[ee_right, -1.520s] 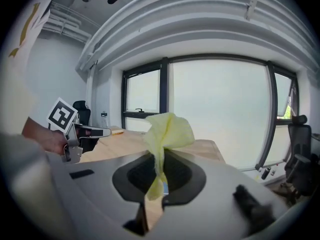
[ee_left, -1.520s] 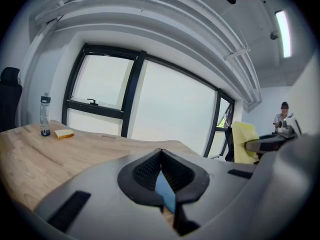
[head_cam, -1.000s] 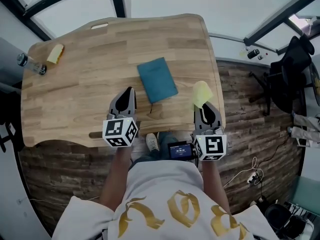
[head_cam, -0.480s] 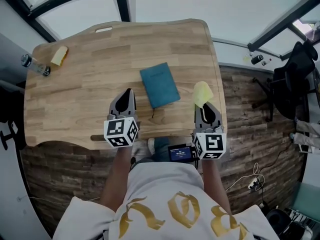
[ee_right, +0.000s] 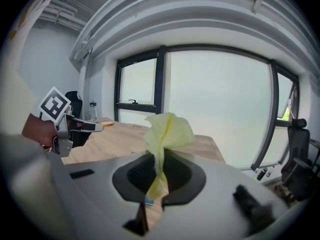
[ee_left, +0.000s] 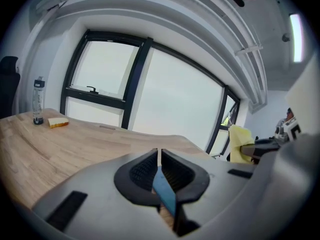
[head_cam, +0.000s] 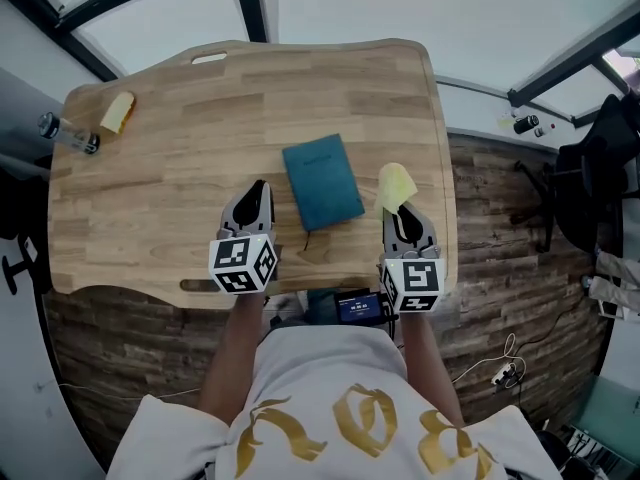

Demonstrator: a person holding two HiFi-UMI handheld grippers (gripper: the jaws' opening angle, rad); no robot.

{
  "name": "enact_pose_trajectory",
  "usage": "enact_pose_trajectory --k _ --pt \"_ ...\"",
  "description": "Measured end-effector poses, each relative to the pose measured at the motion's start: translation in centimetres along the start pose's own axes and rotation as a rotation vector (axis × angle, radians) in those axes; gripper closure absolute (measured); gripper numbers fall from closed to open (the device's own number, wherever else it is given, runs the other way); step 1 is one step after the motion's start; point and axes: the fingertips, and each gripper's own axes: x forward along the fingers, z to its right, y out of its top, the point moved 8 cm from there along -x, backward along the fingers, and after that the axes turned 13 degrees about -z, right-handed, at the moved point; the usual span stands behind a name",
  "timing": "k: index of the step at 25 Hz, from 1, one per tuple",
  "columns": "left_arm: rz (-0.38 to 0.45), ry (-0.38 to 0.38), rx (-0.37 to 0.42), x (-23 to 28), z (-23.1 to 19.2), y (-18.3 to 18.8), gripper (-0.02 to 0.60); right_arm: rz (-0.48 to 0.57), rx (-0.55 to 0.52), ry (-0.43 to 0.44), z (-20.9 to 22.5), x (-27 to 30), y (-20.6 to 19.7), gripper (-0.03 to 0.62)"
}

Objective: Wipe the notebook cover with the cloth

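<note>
The teal notebook (head_cam: 322, 181) lies shut on the wooden table (head_cam: 150, 188), near its front edge. My left gripper (head_cam: 259, 185) hovers just left of the notebook, shut with nothing held; in the left gripper view its pads (ee_left: 145, 170) meet and a sliver of blue shows through the gap beneath them. My right gripper (head_cam: 403, 211) is to the notebook's right, near the table's right edge, shut on a yellow cloth (head_cam: 396, 186). The cloth (ee_right: 167, 131) stands up bunched out of the jaws, clear of the notebook.
A clear bottle (head_cam: 65, 133) lies at the table's far left corner, with a yellow sponge (head_cam: 117, 111) beside it. The table edge runs close to the right gripper, with wood-plank floor and a black chair (head_cam: 600, 168) beyond. Windows stand behind the table.
The right gripper with the cloth has edged slightly left towards the notebook. The left gripper has hardly moved. The head view has shifted a little.
</note>
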Motion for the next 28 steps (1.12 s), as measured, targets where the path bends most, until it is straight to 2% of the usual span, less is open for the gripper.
enact_pose_trajectory --k 9,15,18,25,28 --pt "-0.124 0.001 -0.038 4.5 -1.8 -1.5 0.566 -0.093 -0.023 0.049 1.2 6.2 0.3 0.556" --pt "-0.242 -0.051 -0.075 7.5 -1.9 -3.4 0.563 -0.164 -0.046 0.079 1.5 9.9 0.3 0.556" --pt "-0.312 -0.091 -0.105 8.9 -1.9 -4.3 0.481 -0.183 -0.054 0.097 1.3 11.6 0.4 0.556" --pt "-0.423 -0.127 -0.147 11.5 -2.4 -5.5 0.463 -0.236 -0.085 0.135 1.2 15.0 0.5 0.556" --pt "-0.469 -0.132 -0.140 12.4 -2.5 -5.8 0.463 -0.250 -0.101 0.153 1.1 16.4 0.8 0.556"
